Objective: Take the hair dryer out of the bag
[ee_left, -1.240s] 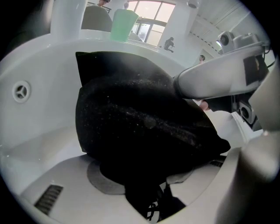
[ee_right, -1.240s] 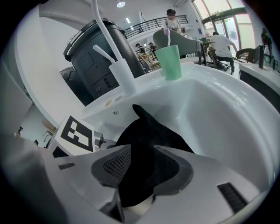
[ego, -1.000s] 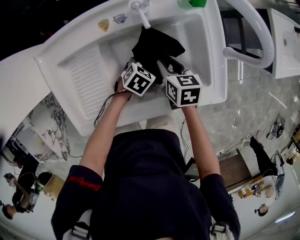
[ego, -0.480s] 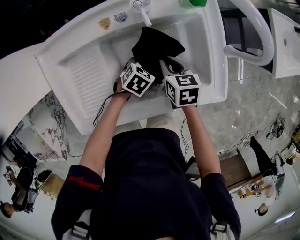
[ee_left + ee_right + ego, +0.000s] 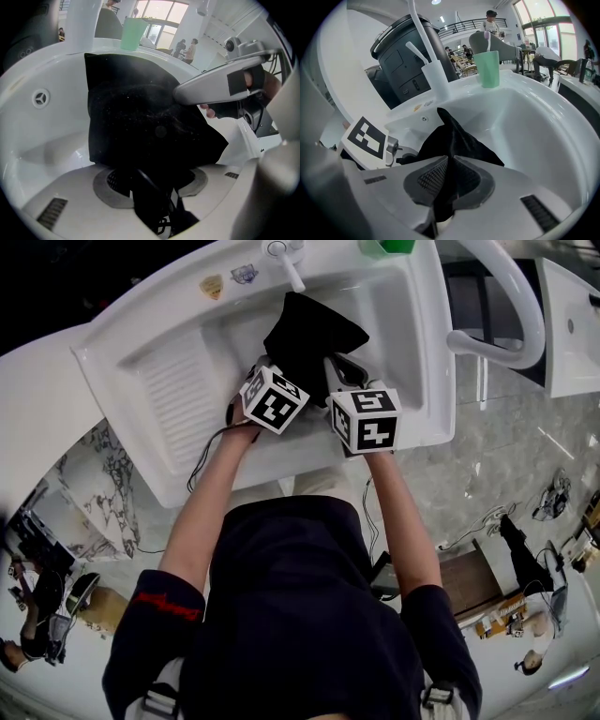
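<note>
A black fabric bag (image 5: 309,334) lies slumped in the white sink (image 5: 403,315), and no hair dryer shows outside it. My left gripper (image 5: 284,371) is at the bag's near edge, shut on dark fabric (image 5: 140,126) and a thin black cord (image 5: 161,225) between its pads. My right gripper (image 5: 339,371) is beside it on the right. Its jaws have just been closing, and a fold of the bag (image 5: 454,140) is now pinched between its ribbed pads (image 5: 431,178). In the left gripper view the right gripper (image 5: 220,86) reaches in from the upper right.
A white faucet (image 5: 281,263) stands at the sink's far rim beside a green cup (image 5: 489,68). A ridged washboard slope (image 5: 183,395) fills the sink's left part. A white curved rail (image 5: 506,296) runs at the right. A thin black cable (image 5: 204,460) hangs over the near rim.
The right gripper's jaws have come together on the bag's fabric. Both hands stay where they were, and the bag has barely shifted.
</note>
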`<state>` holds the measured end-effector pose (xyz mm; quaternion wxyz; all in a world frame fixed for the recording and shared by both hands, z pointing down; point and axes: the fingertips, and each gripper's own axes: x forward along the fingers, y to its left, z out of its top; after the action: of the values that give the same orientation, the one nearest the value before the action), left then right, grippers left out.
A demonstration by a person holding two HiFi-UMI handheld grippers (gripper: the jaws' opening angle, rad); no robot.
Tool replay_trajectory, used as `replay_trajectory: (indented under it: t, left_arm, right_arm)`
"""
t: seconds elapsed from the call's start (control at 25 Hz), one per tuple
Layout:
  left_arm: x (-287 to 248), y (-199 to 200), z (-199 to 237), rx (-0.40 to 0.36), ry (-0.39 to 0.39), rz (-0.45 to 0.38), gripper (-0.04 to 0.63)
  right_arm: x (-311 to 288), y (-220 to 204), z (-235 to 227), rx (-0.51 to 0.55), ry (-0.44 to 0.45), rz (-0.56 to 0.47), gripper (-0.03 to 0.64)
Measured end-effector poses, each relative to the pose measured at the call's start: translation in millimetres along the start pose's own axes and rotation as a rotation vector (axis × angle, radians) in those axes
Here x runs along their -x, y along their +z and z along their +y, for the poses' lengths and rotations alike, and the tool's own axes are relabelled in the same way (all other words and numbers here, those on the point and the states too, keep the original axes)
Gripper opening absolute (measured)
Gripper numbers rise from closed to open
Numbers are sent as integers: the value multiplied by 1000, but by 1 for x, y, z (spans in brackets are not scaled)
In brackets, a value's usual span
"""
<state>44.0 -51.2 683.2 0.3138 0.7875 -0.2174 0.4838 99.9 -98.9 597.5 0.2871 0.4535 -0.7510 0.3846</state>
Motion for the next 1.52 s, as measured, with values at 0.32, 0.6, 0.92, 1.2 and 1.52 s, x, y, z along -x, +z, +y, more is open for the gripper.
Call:
replay_trajectory:
  t: [0.32, 0.6, 0.92, 1.2, 1.52]
  left_arm:
    - [4, -6, -1, -6, -3, 8, 221]
    - [9, -12, 1, -24, 4, 17, 221]
    - [13, -19, -4, -55, -16, 33, 221]
    - [17, -20, -7, -57, -33, 36, 221]
    - [20, -21, -12, -88, -56, 51, 221]
  right_arm:
    - [1, 4, -1, 7, -3, -7, 55]
    - [1, 9, -3, 18, -10, -17, 54]
    - [2, 19, -8, 21, -23, -35, 52]
    - [4, 24, -9, 22, -34, -43, 51]
    - [5, 33, -13, 31, -41, -55, 46]
